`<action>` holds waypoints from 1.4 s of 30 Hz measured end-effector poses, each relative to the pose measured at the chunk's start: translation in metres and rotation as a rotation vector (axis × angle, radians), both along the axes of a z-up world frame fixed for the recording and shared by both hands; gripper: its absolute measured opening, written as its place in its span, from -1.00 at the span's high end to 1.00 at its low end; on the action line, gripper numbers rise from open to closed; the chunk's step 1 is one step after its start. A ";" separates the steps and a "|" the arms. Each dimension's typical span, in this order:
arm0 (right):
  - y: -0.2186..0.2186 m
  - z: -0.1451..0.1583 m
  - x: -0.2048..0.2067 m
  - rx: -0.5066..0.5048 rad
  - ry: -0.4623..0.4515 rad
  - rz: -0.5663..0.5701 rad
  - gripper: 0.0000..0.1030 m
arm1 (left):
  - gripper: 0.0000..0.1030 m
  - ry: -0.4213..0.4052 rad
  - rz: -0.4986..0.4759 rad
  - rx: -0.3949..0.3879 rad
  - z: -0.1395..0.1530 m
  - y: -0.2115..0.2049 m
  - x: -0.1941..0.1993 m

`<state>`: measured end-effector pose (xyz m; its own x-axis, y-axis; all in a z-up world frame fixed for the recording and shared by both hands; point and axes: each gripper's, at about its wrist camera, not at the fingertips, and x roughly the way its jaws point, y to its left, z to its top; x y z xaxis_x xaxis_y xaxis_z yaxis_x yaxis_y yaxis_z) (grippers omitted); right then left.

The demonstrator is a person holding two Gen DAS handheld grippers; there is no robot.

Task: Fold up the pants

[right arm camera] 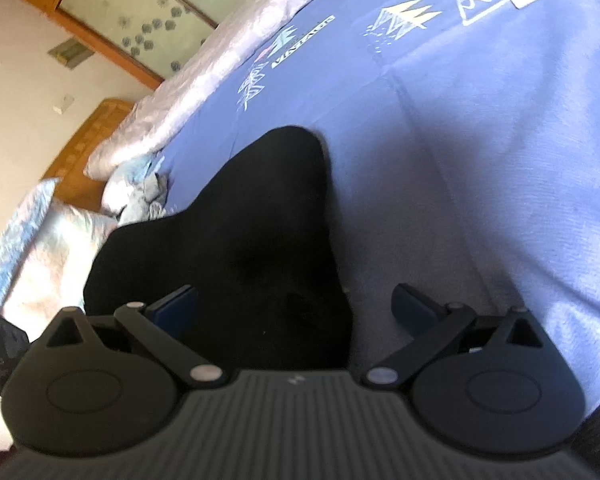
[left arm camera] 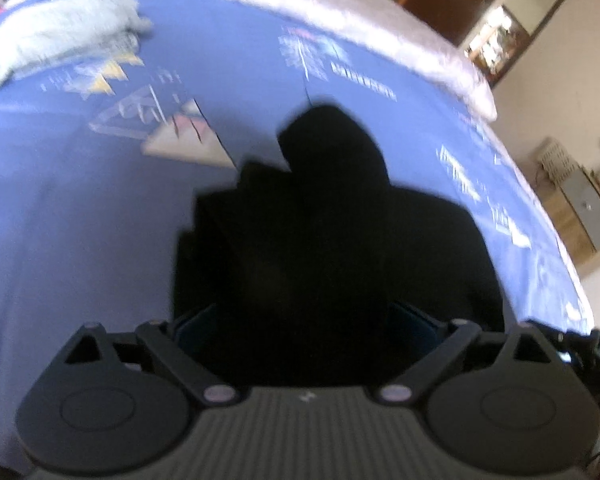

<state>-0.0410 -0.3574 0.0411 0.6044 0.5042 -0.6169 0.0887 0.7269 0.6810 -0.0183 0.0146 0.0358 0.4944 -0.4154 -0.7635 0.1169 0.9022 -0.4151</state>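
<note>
Pants: we see black pants (left arm camera: 332, 240) lying in a folded heap on the blue bedsheet (left arm camera: 80, 220), layered edges stepping down along their left side in the left wrist view.
Bedsheet: we read it as our landmark; it is blue with pale printed triangles and lettering, and the pants sit on it well apart from its far edge.
Left gripper: our left gripper (left arm camera: 304, 320) stands spread wide just above the near part of the pants; the dark fabric fills the gap between the fingers, and we cannot make out either pad pressing on it.
Right gripper: our right gripper (right arm camera: 296, 312) is spread wide too; its left finger (right arm camera: 176, 304) sits over the pants' near edge, its right finger (right arm camera: 416, 308) over bare bedsheet beside them, and nothing is pinched.
Pants in the right view: the pants (right arm camera: 252, 240) taper to a rounded tip pointing up the bedsheet.
Grey cloth: a crumpled pale grey cloth (left arm camera: 60, 36) lies on the bedsheet, well apart from the pants.
Quilt: a pale pink quilt (left arm camera: 340, 12) runs along the bedsheet's far edge.
</note>
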 end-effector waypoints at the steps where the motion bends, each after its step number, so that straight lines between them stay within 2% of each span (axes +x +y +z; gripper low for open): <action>1: 0.004 0.000 0.000 -0.013 -0.004 0.003 -0.92 | -0.99 0.005 -0.012 0.011 -0.005 -0.005 -0.002; 4: 0.013 -0.001 0.002 -0.050 -0.015 0.021 -0.72 | -0.99 -0.042 -0.038 0.076 -0.006 -0.017 -0.012; 5: 0.019 -0.001 0.004 -0.057 -0.016 0.036 -0.61 | -0.99 -0.044 -0.045 0.072 -0.006 -0.019 -0.013; 6: 0.023 -0.001 0.005 -0.064 -0.015 0.049 -0.60 | -0.95 -0.043 -0.047 0.064 -0.005 -0.019 -0.014; 9: 0.032 -0.001 0.005 -0.102 -0.024 0.073 -0.43 | -0.62 -0.045 -0.063 0.044 -0.002 -0.020 -0.016; 10: 0.033 -0.001 0.005 -0.108 -0.026 0.077 -0.37 | -0.43 -0.049 -0.064 0.044 -0.001 -0.021 -0.017; 11: 0.034 0.000 0.005 -0.116 -0.029 0.083 -0.18 | -0.22 -0.053 -0.077 0.036 0.000 -0.023 -0.017; 12: 0.034 0.001 0.005 -0.124 -0.032 0.088 0.06 | 0.07 -0.045 -0.097 0.013 0.000 -0.024 -0.017; 13: 0.035 0.003 0.005 -0.133 -0.038 0.089 0.13 | 0.20 -0.043 -0.095 0.008 0.001 -0.025 -0.017; 15: 0.035 0.008 0.003 -0.162 -0.053 0.084 0.47 | 0.43 -0.058 -0.101 0.016 0.004 -0.027 -0.019; 17: 0.035 0.015 0.001 -0.172 -0.078 0.082 0.62 | 0.50 -0.060 -0.102 0.007 0.008 -0.026 -0.020; 18: 0.035 0.020 -0.001 -0.163 -0.092 0.082 0.64 | 0.51 -0.059 -0.100 0.001 0.010 -0.025 -0.021; 21: 0.040 0.036 -0.006 -0.169 -0.144 0.089 0.66 | 0.53 -0.051 -0.090 -0.026 0.015 -0.019 -0.022; 26: 0.052 0.062 -0.020 -0.158 -0.249 0.149 0.66 | 0.53 -0.031 -0.061 -0.124 0.018 0.003 -0.029; 28: 0.054 0.057 -0.022 -0.172 -0.230 0.175 0.66 | 0.53 -0.012 -0.052 -0.148 0.012 0.010 -0.031; 32: 0.051 0.017 -0.015 -0.156 -0.076 0.167 0.60 | 0.47 0.019 -0.042 -0.125 -0.001 0.006 -0.029; 34: 0.048 0.003 -0.011 -0.114 -0.031 0.141 0.41 | 0.22 0.016 -0.038 -0.099 0.000 0.004 -0.027; 36: 0.039 -0.003 -0.006 -0.076 0.002 0.106 -0.12 | 0.12 0.018 -0.033 -0.093 0.001 0.007 -0.027; 38: 0.028 -0.003 -0.005 -0.061 0.005 0.056 -0.23 | 0.08 0.012 -0.034 -0.111 0.004 0.012 -0.026; 39: 0.022 -0.002 -0.005 -0.056 -0.004 0.034 -0.26 | -0.01 0.002 -0.032 -0.120 0.007 0.015 -0.025; 41: 0.013 0.001 -0.003 -0.024 -0.017 0.006 -0.33 | -0.30 -0.017 -0.018 -0.130 0.013 0.022 -0.021; 42: 0.010 0.003 -0.004 -0.007 -0.022 -0.007 -0.42 | -0.51 -0.027 -0.003 -0.117 0.015 0.025 -0.019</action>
<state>-0.0445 -0.3472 0.0445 0.6212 0.4952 -0.6074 0.0793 0.7314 0.6774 -0.0370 0.0393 0.0512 0.5127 -0.5023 -0.6963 0.1315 0.8474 -0.5144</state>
